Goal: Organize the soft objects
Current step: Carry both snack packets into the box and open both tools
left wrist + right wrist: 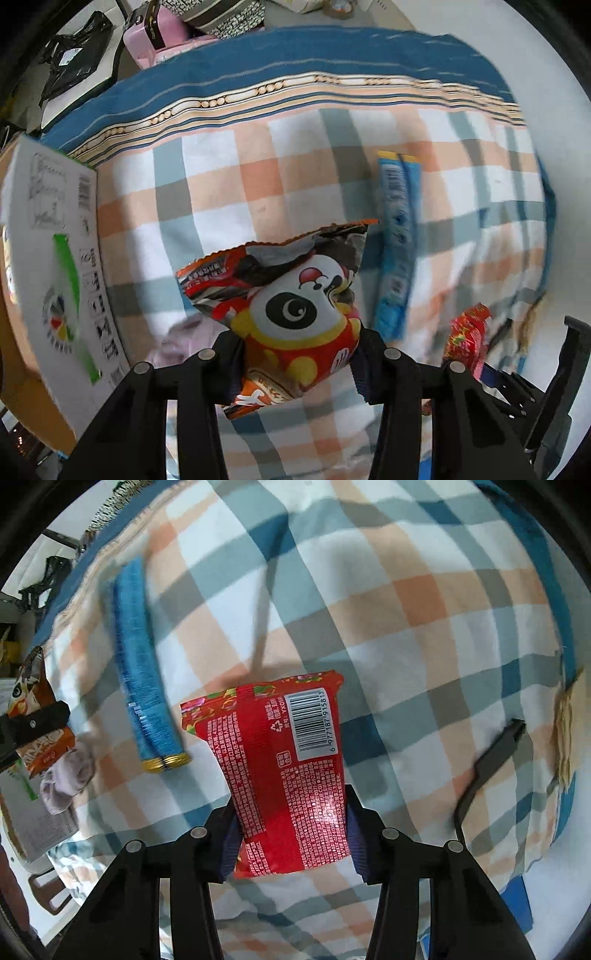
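My left gripper is shut on a panda snack bag, red, orange and black, held above the checked bed sheet. My right gripper is shut on a red snack packet with a barcode, also held above the sheet. A long blue packet lies flat on the sheet beyond both; it also shows in the right wrist view. The red packet and right gripper show at the lower right of the left wrist view. The panda bag shows at the left edge of the right wrist view.
A white cardboard box stands at the left edge of the bed. A crumpled lilac cloth lies on the sheet near it. A black strap-like object lies on the right of the sheet. A pink case and black bag sit beyond the bed.
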A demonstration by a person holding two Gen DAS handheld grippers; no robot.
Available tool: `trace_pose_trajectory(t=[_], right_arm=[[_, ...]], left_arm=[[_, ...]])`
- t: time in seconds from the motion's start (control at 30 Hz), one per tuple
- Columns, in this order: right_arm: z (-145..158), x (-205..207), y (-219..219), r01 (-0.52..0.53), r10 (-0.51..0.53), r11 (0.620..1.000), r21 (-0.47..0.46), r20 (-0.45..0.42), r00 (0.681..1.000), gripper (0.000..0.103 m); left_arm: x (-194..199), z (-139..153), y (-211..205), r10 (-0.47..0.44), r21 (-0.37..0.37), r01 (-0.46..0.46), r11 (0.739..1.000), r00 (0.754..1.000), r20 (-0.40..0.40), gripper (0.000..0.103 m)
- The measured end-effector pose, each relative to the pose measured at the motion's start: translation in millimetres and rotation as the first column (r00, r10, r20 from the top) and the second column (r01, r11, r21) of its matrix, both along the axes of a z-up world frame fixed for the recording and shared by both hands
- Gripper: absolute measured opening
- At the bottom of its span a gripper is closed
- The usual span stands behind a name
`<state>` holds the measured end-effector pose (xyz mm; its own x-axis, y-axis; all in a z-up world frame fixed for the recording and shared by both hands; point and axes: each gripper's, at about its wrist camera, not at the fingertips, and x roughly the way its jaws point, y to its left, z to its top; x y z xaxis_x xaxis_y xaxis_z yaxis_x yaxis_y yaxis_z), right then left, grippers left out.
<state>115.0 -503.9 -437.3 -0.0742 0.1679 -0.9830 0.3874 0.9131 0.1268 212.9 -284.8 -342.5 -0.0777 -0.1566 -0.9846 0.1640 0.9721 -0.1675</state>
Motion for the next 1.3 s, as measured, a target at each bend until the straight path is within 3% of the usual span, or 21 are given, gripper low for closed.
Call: trace_pose_trajectory(t=[0.33,0.53,0.8,0.93,1.13,1.3], right_arm=[[98.5,-14.8,50.2,-0.067,0.063,0.998,0.019,0.148,0.987,0.051],[157.1,-2.6,106.8,-0.181,0.169,0.983,0.034,0.230,0.959,0.051],[192.1,12.6,228.1,-0.298,0.270,0.953,0.054,0.288,0.919,0.051],[194.5,25.4,283.6,-0.335,0.306,0.941,0.053,0.288,0.907,0.051],[193.2,47.1,346.6,-0.357,0.335,0.933,0.037,0.261,0.905,0.051],[181.4,67.2,371.8,-0.351,0.338,0.936,0.022,0.227,0.913,0.051]], left_arm=[[-38.3,80.0,47.4,0.052,-0.173,-0.048,0.984,0.998,0.020,0.043],[-56.5,118.4,111.5,0.077,-0.219,-0.066,0.973,0.996,0.047,0.043],[-59.0,143.3,230.9,0.162,-0.160,-0.145,0.976,0.982,0.099,0.043],[-48.1,146.8,287.1,0.176,-0.070,-0.167,0.984,0.972,0.157,0.043],[-24.3,138.1,340.3,0.173,-0.009,-0.174,0.985,0.968,0.184,0.043],[1.3,118.3,365.5,0.168,0.016,-0.173,0.985,0.973,0.160,0.043]])
